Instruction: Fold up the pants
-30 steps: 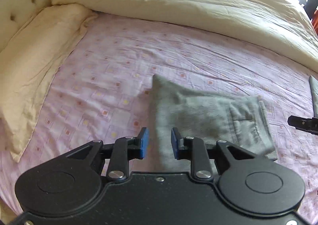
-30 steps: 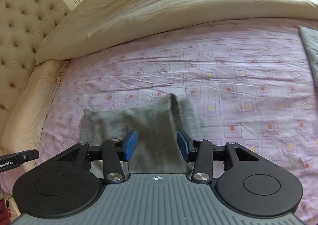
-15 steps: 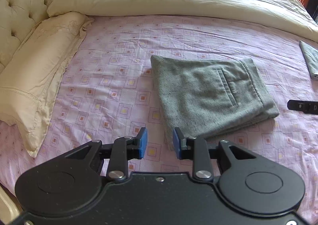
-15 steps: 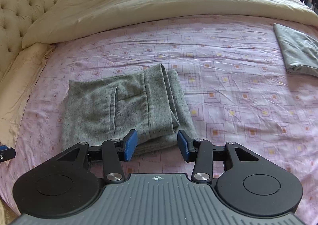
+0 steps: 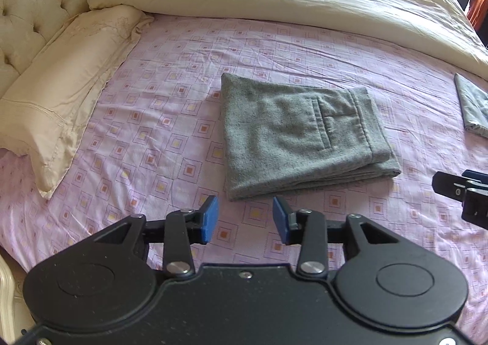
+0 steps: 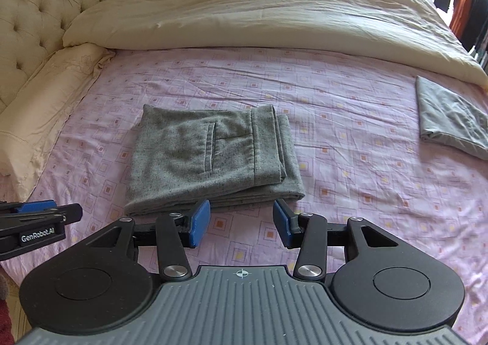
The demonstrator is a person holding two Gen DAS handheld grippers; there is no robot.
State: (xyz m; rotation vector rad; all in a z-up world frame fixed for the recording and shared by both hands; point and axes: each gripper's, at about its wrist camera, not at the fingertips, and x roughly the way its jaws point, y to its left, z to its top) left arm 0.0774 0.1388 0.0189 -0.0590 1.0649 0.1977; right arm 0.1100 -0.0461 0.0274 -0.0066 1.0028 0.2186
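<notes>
Both grippers, left (image 5: pixel 245 220) and right (image 6: pixel 241 223), now farther back from folded pants (image 5: pixel 302 134), fingers apart, empty.

My pants (image 5: pixel 292 137) are a coarse, matt grey cloth with dark flecks, woolly to look at. The sheet (image 5: pixel 170 119) under them is thin, creased printed cloth. At upper left the headboard (image 5: pixel 39 0) is buttoned, faintly glossy upholstery. My left gripper (image 5: pixel 245 218) is matt black plastic with blue pads (image 5: pixel 209 218) and bright metal rivets.
</notes>
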